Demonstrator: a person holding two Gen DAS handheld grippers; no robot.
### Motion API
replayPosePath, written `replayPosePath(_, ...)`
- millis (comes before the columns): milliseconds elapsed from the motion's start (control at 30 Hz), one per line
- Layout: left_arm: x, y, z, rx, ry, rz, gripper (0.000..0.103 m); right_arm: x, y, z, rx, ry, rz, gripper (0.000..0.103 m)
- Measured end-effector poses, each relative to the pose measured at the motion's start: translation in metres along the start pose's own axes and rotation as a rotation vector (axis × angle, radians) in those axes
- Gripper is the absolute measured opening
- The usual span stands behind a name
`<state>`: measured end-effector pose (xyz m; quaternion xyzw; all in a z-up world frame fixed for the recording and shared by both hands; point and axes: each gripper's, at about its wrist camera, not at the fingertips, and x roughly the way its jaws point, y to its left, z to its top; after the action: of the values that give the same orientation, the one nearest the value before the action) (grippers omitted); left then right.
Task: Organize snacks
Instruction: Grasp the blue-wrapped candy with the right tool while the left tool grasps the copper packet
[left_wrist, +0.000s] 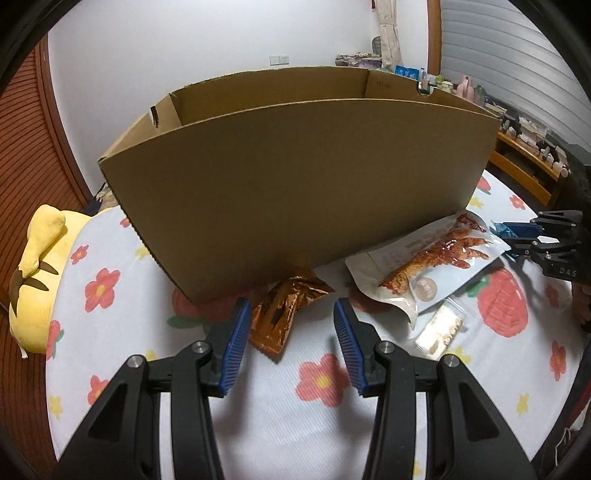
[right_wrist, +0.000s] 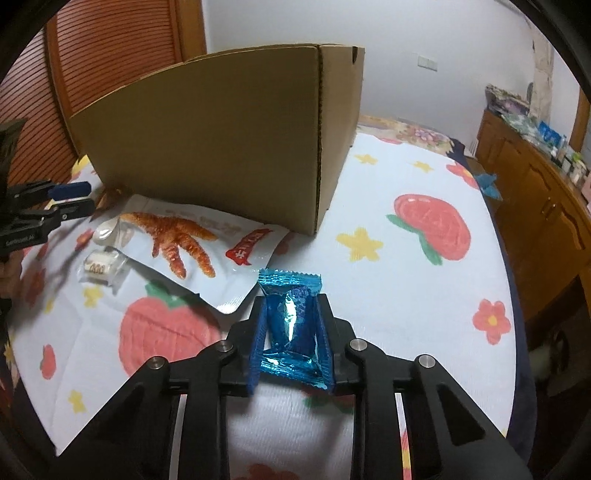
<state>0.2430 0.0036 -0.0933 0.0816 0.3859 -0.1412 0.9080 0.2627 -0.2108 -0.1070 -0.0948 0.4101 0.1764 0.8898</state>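
1. Bed (right_wrist: 424, 302): a flowered cover carries everything; both tools work low over it.
2. Box (left_wrist: 288, 192): open-topped cardboard, standing ahead of both tools, its near wall facing them. Likely the goal for the snacks.
3. White pouch (right_wrist: 192, 236): printed with a chicken foot, flat on the bed, ahead and left of the right tool, touching the box's base.
4. Left tool (left_wrist: 288, 325): jaws spread, pinching nothing, straddling the near end of an orange packet (left_wrist: 284, 310) that lies half under the box's edge.
5. Right tool (right_wrist: 291, 325): jaws pressed onto a blue sweet (right_wrist: 291, 321), wrapper crimped between the pads.
6. Clear packet (right_wrist: 103, 267): small, left of the pouch.
7. Step in hand: picking up. Next, I judge, lift the sweet over the box wall and let go; the left jaws must close on the orange packet.
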Motion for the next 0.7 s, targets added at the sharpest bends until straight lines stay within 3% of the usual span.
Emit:
replayPosePath(633, 0.025, 0.007, 0.003, 0.007, 0.053, 0.012, 0.044, 0.0, -0.006, 0.001, 0.013, -0.002, 0.016, 0.024)
replayPosePath(700, 0.024, 0.009, 0.003, -0.002, 0.056, -0.007, 0.029, 0.001, -0.005, 0.001, 0.011, -0.002, 0.013, 0.024)
